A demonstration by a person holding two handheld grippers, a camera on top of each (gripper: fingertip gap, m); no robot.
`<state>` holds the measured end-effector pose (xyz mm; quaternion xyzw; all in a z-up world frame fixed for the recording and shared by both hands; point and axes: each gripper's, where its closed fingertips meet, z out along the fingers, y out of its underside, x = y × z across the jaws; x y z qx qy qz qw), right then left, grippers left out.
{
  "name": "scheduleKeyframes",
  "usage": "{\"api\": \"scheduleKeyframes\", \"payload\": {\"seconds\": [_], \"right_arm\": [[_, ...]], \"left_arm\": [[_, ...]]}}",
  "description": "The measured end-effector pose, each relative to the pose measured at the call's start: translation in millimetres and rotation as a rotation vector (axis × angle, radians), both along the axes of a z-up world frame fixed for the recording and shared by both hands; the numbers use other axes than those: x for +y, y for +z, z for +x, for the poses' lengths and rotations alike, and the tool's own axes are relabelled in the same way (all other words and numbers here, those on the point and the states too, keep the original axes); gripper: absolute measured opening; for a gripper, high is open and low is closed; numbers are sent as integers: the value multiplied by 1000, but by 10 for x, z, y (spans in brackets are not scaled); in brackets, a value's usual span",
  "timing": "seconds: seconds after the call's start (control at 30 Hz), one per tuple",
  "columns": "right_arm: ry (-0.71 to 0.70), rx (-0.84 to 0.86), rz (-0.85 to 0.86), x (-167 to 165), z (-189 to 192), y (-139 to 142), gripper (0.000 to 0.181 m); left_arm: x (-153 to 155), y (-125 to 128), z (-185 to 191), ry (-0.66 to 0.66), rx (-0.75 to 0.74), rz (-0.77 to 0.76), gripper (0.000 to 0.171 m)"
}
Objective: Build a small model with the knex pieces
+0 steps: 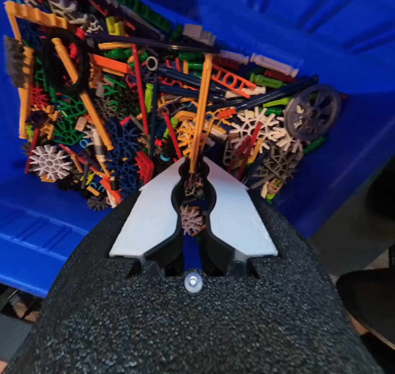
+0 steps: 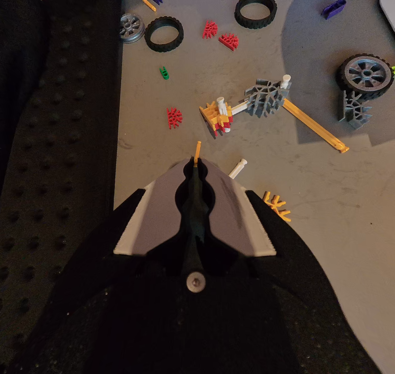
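Left tongs clamped on long orange rod over blue bin of parts. Right tongs clamped on short orange rod above grey counter; white rod just right.

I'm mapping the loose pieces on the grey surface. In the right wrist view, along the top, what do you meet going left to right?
Grey wheel hub → black tyre → two red connectors → second black tyre → purple piece.
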<state>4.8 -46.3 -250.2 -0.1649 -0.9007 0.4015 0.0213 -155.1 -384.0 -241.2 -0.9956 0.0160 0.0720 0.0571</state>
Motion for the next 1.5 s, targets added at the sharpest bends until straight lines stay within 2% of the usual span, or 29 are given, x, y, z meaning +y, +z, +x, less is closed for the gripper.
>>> {"api": "scheduleKeyframes", "payload": {"seconds": [0.27, 0.83, 1.27, 1.5], "right_arm": [[-1, -1, -1, -1, 0, -1, 3], [-3, -10, -3, 1, -3, 1, 3], [-4, -11, -4, 2, -6, 1, 3], [-5, -12, -4, 2, -8, 1, 3]], "left_arm": [[32, 101, -236, 18, 70, 10, 8], [35, 160, -394, 38, 113, 8, 12], [-163, 329, -395, 83, 140, -3, 13], [-215, 301, -313, 79, 114, -28, 13]]}}
